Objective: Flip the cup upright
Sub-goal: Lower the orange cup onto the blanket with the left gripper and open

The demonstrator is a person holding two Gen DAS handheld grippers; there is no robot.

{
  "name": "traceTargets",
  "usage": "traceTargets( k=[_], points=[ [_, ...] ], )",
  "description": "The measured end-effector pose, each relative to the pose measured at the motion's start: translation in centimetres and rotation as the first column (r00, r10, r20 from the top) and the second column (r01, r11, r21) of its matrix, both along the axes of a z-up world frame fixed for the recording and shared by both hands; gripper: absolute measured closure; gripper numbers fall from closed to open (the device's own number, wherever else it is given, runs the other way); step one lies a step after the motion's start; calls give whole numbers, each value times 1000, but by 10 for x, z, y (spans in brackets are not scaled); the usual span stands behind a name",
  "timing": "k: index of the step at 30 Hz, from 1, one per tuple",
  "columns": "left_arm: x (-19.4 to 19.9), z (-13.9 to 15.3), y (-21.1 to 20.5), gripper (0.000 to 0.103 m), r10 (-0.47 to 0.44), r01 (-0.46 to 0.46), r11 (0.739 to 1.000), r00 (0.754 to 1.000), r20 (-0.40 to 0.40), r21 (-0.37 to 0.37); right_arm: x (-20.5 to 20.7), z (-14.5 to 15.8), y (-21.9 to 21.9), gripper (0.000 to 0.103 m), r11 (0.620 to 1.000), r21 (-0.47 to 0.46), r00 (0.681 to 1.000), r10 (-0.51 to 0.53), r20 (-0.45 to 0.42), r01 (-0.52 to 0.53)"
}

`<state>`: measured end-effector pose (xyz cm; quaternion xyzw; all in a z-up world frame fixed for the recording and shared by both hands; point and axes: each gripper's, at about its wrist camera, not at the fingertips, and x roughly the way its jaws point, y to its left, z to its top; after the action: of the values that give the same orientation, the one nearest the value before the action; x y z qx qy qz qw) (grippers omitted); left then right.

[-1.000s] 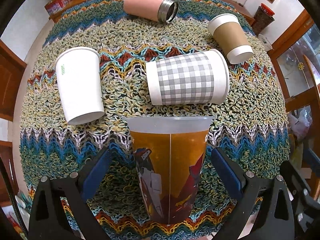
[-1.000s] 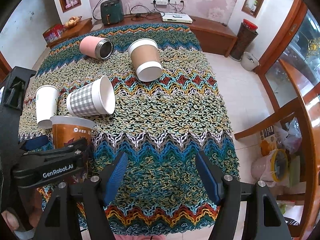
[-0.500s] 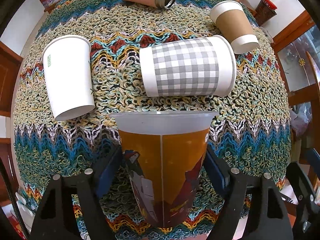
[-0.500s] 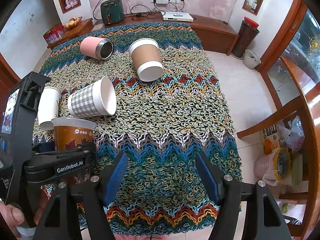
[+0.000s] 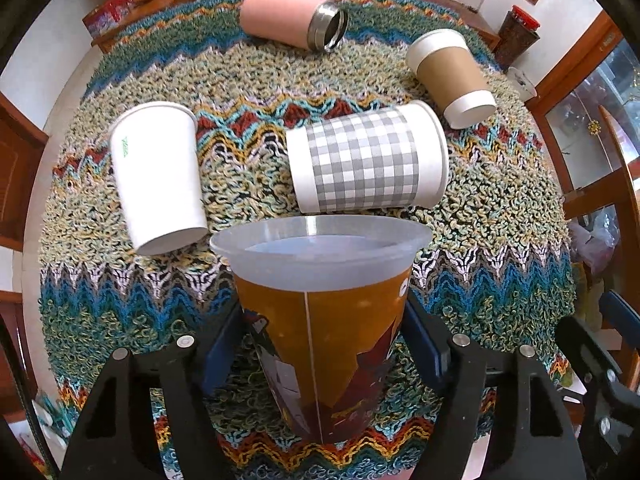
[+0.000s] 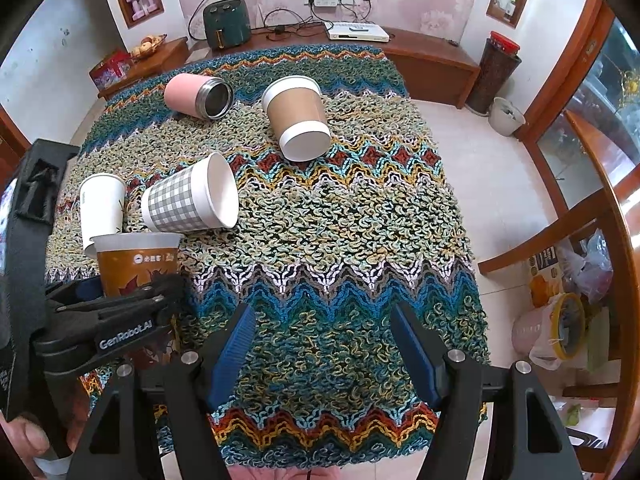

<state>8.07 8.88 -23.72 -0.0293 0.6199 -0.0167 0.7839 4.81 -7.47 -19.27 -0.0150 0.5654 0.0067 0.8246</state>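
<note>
Just behind the orange cup [image 5: 324, 336] lies a checked cup [image 5: 364, 164].

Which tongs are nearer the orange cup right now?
Left. The left tongs straddle the orange cup, pads at its sides. The right tongs hang open over bare cloth to its right.

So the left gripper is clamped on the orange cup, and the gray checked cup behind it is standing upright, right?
Not quite. The left gripper does clamp the orange cup, but the gray checked cup lies on its side, as the left wrist view shows.
</note>
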Motion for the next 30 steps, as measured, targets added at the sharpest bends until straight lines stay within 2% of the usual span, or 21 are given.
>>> traceTargets(
  k=[6,12,15,17,20,24,30],
  points=[
    [-8,12,7,27,3,-2,1000,999,48,-27,-3,0,2,32,1000,10,1000,-1,-2,1],
    [-22,28,14,27,-6,11,999,986,167,-30,-6,-1,9,32,1000,23,1000,6,-4,-6],
    [-26,32,20,27,-17,26,999,971,237,-33,-7,-2,13,32,1000,27,1000,6,1,-6],
    [-28,32,25,27,-27,40,998,954,298,-39,-7,-4,15,32,999,34,1000,6,2,-6],
    [-37,29,31,27,-49,62,998,914,403,-19,-9,-6,19,32,999,48,1000,7,4,-7],
    [-46,19,35,27,-86,83,996,870,485,28,-14,-10,25,32,998,58,1000,17,11,-17],
    [-56,6,35,27,-124,109,992,852,509,58,-20,-16,32,32,997,72,999,16,29,-18]
  ],
)
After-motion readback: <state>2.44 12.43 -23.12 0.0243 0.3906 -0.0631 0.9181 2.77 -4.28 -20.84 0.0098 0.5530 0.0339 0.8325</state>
